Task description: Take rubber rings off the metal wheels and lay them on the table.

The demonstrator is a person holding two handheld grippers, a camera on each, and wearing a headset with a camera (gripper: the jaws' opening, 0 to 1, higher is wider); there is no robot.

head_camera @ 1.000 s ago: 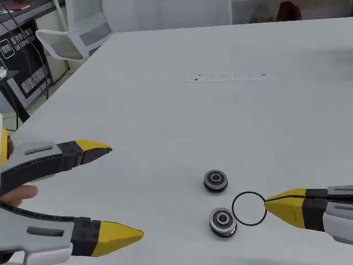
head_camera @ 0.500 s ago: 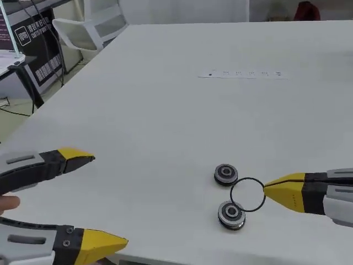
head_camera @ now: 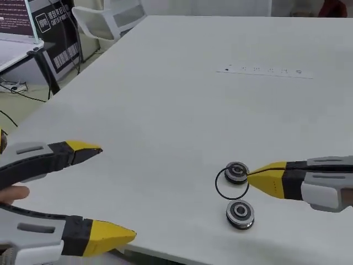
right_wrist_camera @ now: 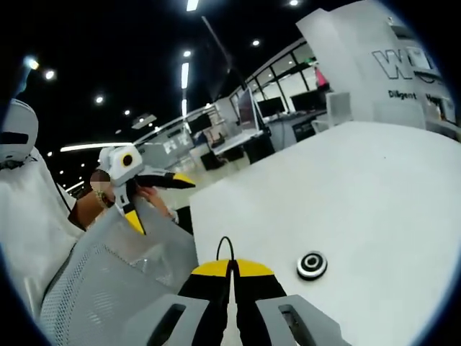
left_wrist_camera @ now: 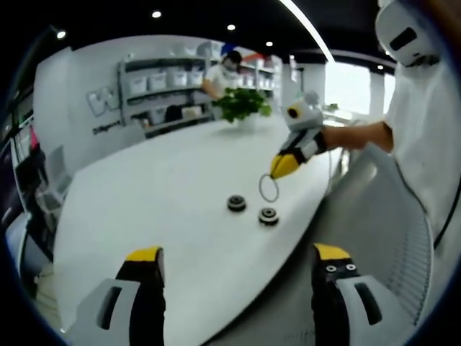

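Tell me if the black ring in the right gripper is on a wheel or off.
Off. The right gripper, jaws shut, pinches the ring; the left gripper view shows it hanging clear of both wheels.

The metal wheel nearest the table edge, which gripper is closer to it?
Right. The right gripper, shut on the rubber ring, sits just beyond the wheel; the left gripper hangs open far to its left.
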